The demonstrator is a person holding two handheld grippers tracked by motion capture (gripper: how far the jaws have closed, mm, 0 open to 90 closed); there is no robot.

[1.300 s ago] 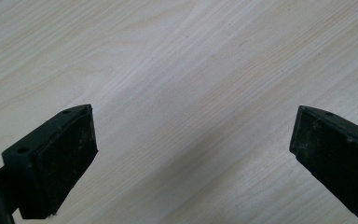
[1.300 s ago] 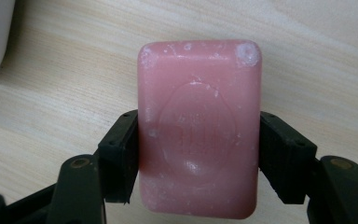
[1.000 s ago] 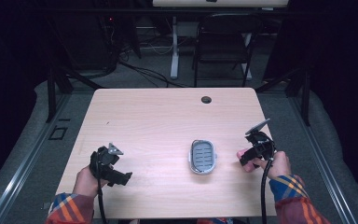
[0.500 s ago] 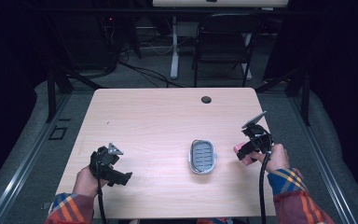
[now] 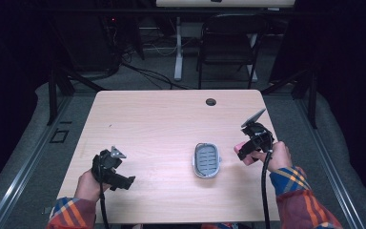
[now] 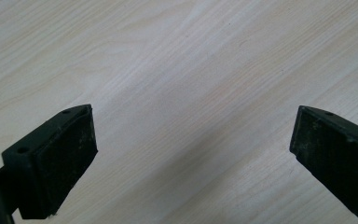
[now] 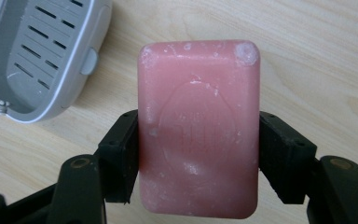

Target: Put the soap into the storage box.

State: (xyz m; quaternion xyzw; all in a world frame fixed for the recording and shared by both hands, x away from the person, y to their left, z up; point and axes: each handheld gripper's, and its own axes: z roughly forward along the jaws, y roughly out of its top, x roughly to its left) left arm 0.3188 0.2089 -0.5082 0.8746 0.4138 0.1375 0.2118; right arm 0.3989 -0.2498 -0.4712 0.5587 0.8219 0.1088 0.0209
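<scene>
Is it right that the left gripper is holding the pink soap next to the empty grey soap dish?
Not quite: the right gripper holds the pink soap, as the right gripper view shows. The left gripper is open over bare table. The grey soap dish is empty beside the soap.

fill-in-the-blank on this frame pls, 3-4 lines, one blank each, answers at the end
1. The right gripper is shut on a pink bar of ____.
2. The soap dish lies on the table with ____ inside it.
3. The left gripper's jaws stand ____.
4. In the high view the dish lies ____ the two grippers.

Answers: soap; nothing; open; between
</scene>
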